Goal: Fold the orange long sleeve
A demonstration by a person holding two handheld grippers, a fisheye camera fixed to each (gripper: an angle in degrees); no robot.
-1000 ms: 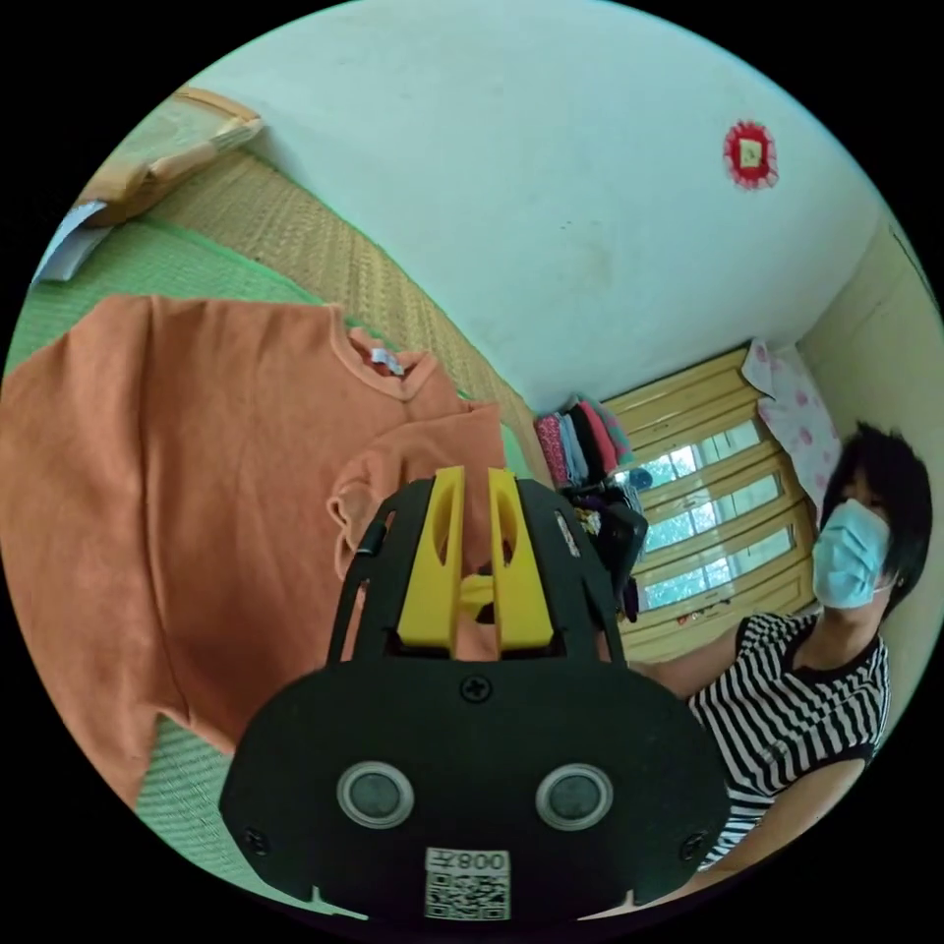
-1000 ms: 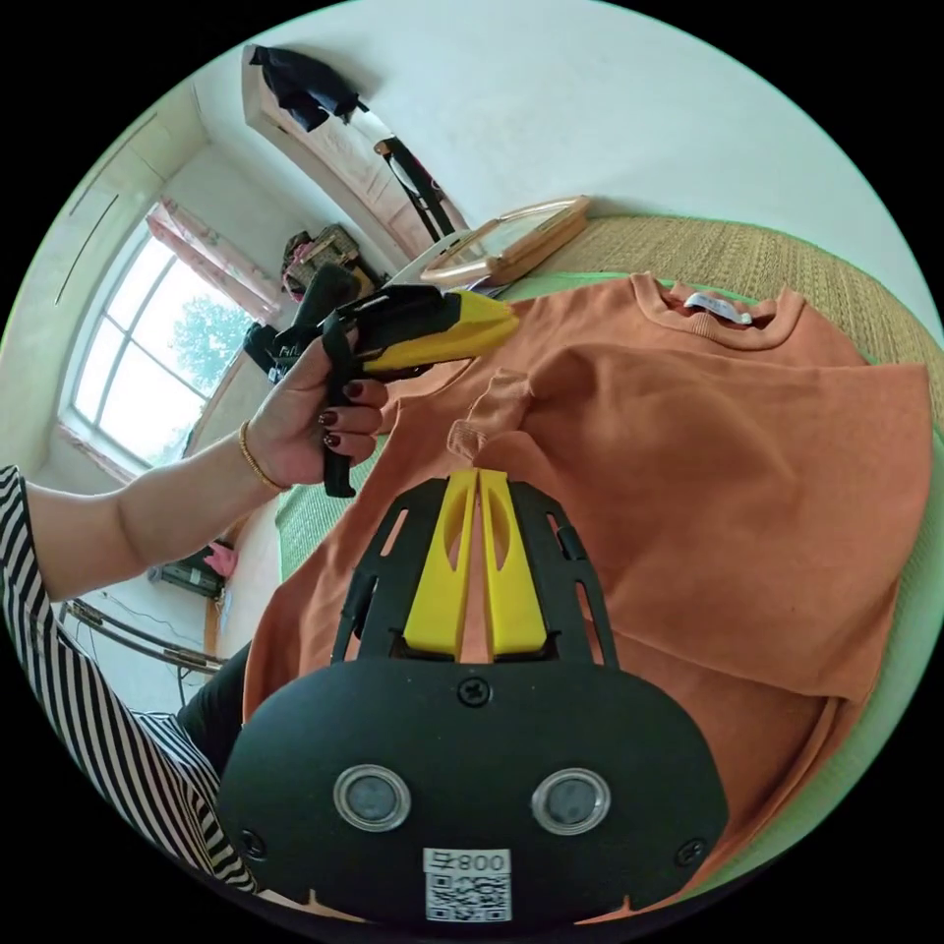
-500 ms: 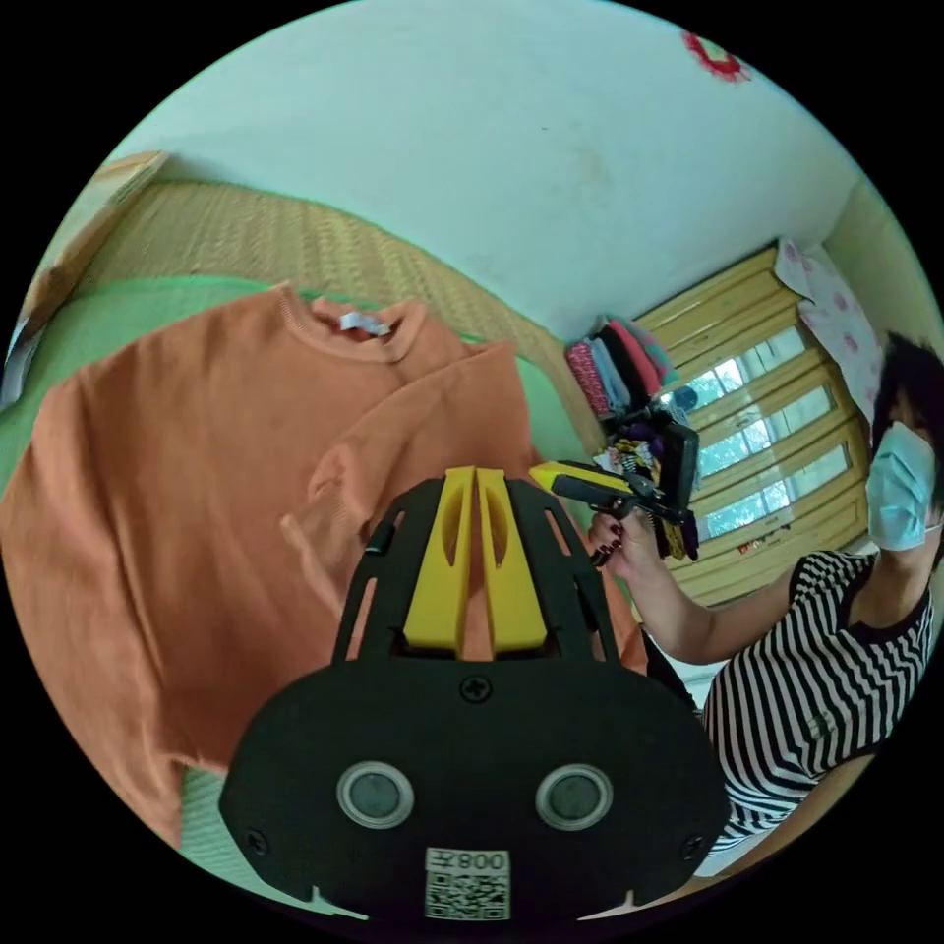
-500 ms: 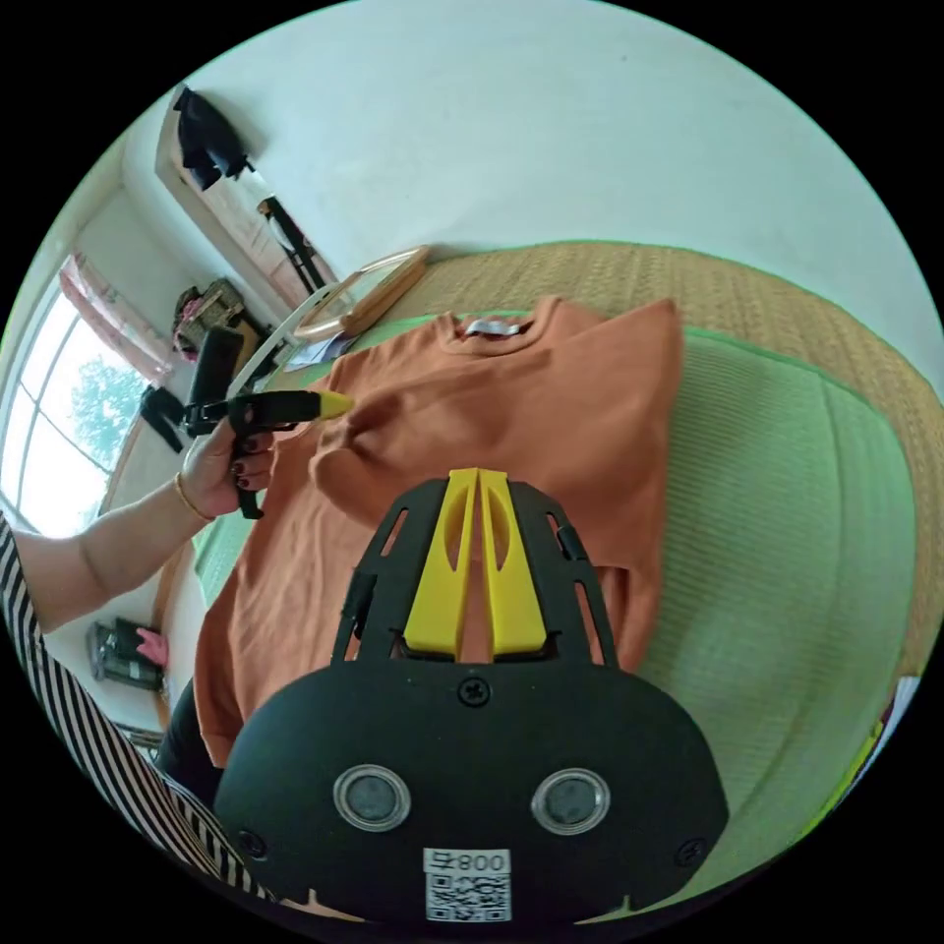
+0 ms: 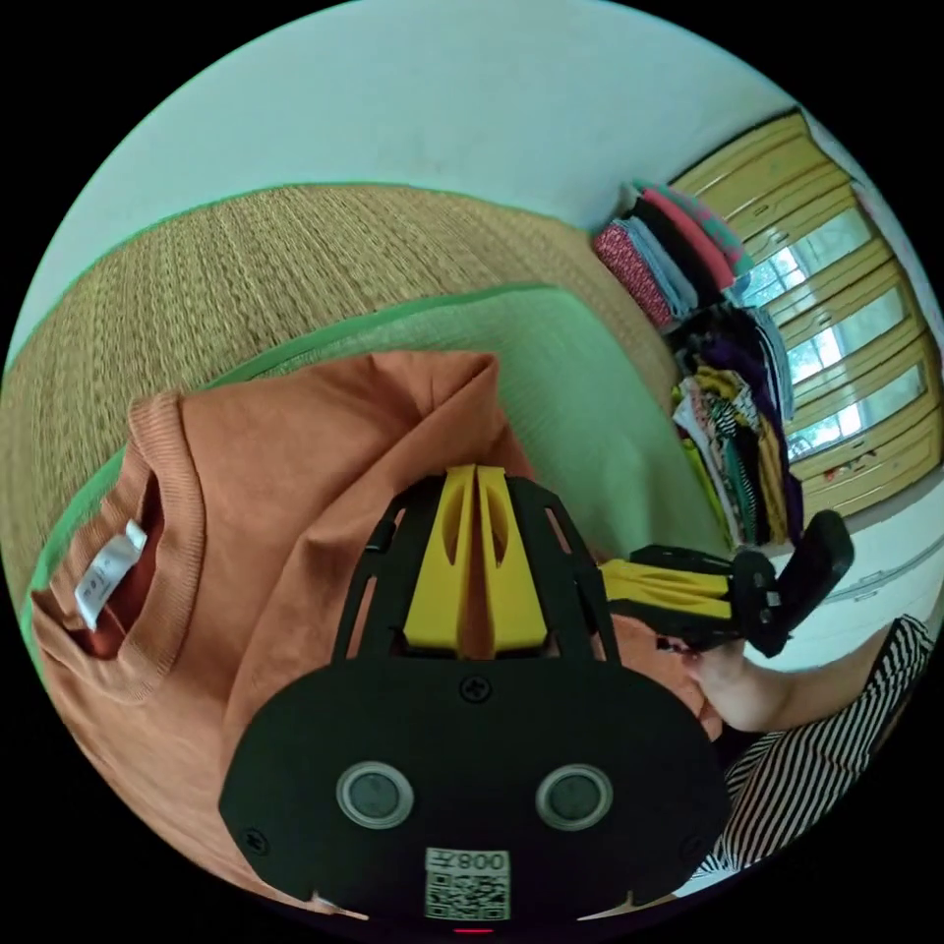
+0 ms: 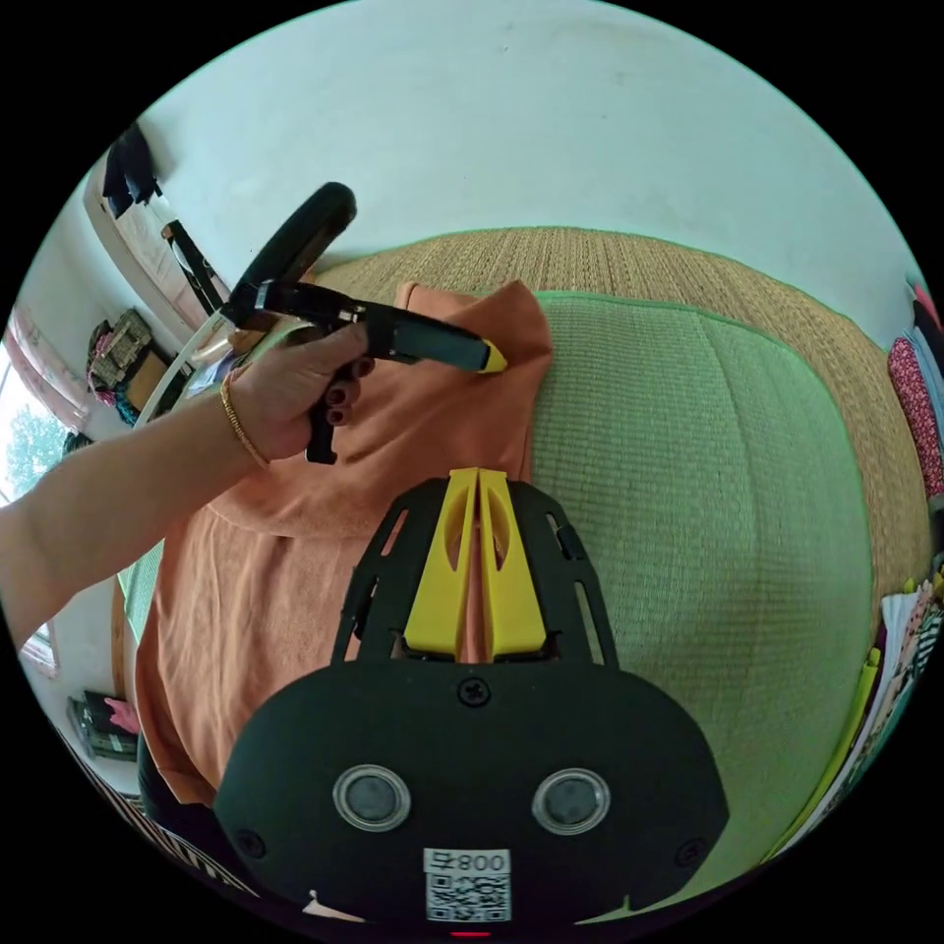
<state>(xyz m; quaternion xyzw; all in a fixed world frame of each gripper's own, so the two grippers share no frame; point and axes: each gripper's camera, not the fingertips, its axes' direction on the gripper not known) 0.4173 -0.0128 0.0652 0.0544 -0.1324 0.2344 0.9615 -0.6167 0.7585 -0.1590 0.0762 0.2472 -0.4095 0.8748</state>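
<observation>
Both grippers closed at the folded side edge of the orange long sleeve, jaw contact not confirmed.

The orange long sleeve (image 5: 295,511) lies on the green mat (image 6: 708,492), toward its far edge, with the collar and its white tag (image 5: 106,582) face up. The left gripper (image 5: 476,482) and right gripper (image 6: 478,487) each show jaws drawn together; whether cloth is pinched between them cannot be determined. In the right gripper view, the left gripper tip sits at the shirt's far corner beside the straw mat (image 6: 629,265), and the right gripper is nearer along the same edge. This placement probably serves to keep the folded side straight. A stack of folded clothes (image 5: 688,256) and a clothes pile stand well apart from the garment. The mat beside the edge appears unobstructed.
</observation>
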